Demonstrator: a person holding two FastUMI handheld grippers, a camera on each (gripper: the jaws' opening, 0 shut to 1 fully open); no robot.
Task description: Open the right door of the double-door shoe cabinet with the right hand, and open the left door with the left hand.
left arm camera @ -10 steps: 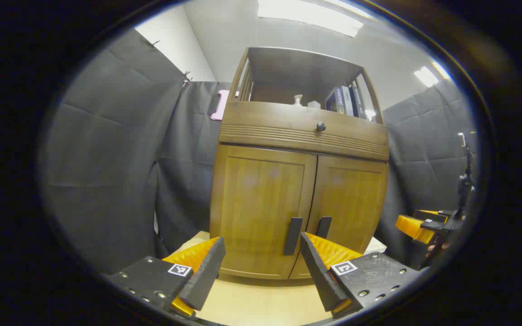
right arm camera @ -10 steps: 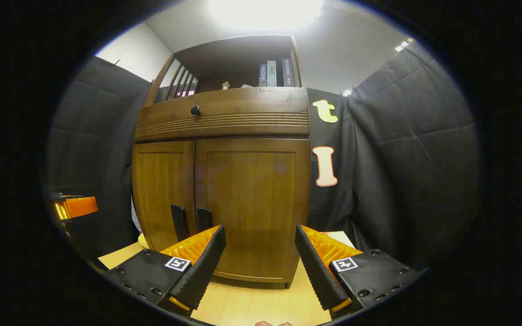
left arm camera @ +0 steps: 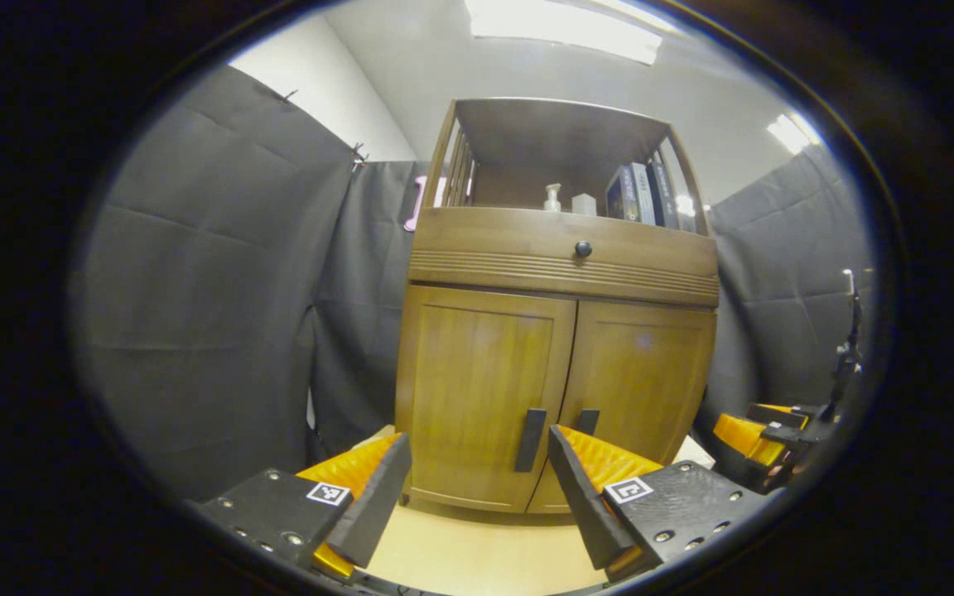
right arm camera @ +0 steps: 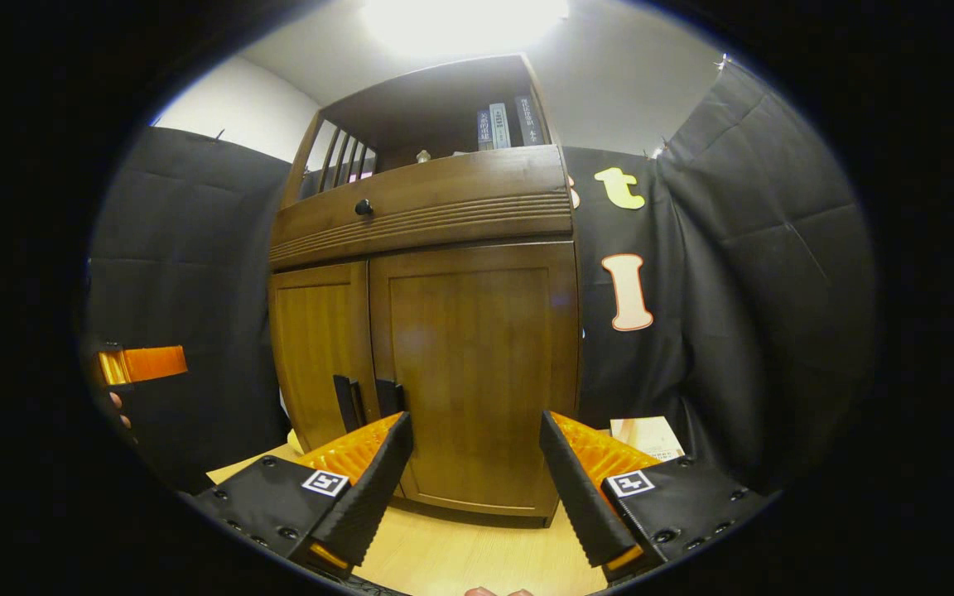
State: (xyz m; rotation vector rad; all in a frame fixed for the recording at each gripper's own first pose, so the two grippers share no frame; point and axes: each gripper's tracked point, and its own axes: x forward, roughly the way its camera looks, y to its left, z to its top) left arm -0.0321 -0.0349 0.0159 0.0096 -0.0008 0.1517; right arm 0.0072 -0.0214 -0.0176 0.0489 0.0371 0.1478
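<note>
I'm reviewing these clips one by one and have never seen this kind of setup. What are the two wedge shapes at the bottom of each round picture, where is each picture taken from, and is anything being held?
There is no robot arm: a person carries a handheld two-finger gripper in each hand, and a fisheye camera rides on each one, looking forward along its fingers. The wedges are those fingers.

The left gripper view looks past the left gripper; the right gripper view looks past the right gripper. Both stand open and hold nothing.

Ahead stands a wooden shoe cabinet on a light wooden surface. Its left door and right door are both closed, each with a dark vertical handle near the middle seam: the left handle and the right handle. Above them is a drawer front with a small knob, then an open shelf holding books and a pump bottle.
</note>
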